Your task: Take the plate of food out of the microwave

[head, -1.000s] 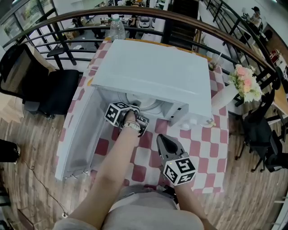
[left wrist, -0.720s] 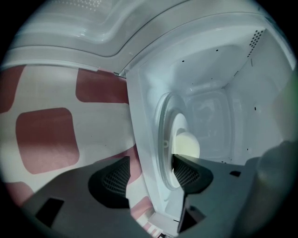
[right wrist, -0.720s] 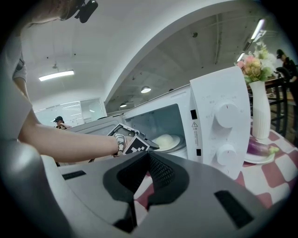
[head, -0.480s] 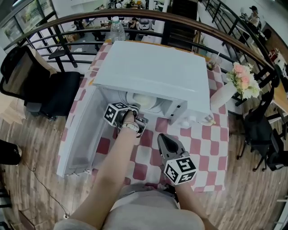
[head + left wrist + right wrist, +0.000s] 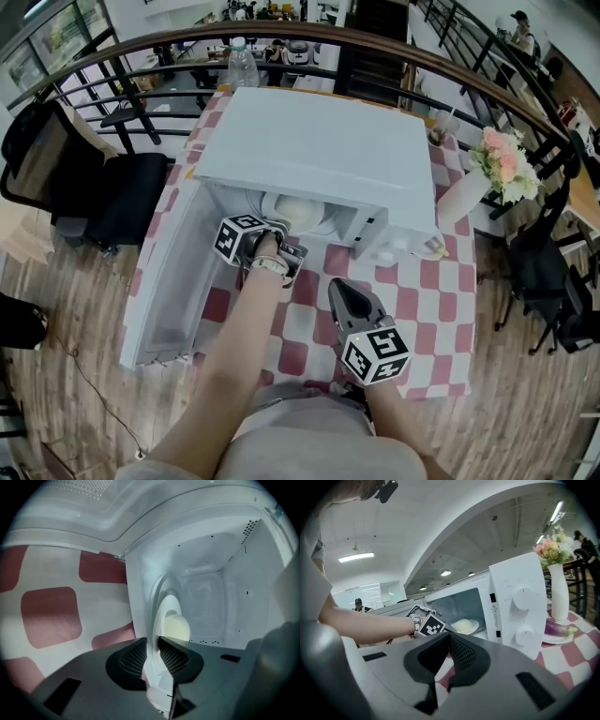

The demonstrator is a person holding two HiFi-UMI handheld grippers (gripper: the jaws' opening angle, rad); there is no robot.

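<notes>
The left gripper (image 5: pixel 156 644) reaches into the mouth of the open microwave (image 5: pixel 319 150), and its jaws, which have just been closing, now stand narrow with their ridged pads pressed on either side of the near rim of the white plate (image 5: pixel 164 606). In the left gripper view the plate shows edge-on. It sits inside the white cavity with its near rim at the opening, and it bears a pale, rounded piece of food (image 5: pixel 176 626) that lies past the pads, farther in. The person's bare left forearm (image 5: pixel 234 347) runs from the near edge of the scene up to that gripper. The right gripper (image 5: pixel 448 635) hangs nearer and to the right, over the red-and-white checked tablecloth (image 5: pixel 412 300), apart from the microwave; its jaws meet at the tips and hold nothing. The microwave door (image 5: pixel 169 272) swings out to the left and toward the near side of the table. On the right of the microwave's front are two round knobs (image 5: pixel 523 597). To the right of the microwave stands a white vase (image 5: pixel 464 199) with pink and white flowers (image 5: pixel 506 169), and by it a saucer with a purple aubergine (image 5: pixel 557 629). A clear water bottle (image 5: pixel 242 58) stands on the far side of the table behind the microwave, and a black chair (image 5: pixel 103 187) stands on the wooden floor to the left.
</notes>
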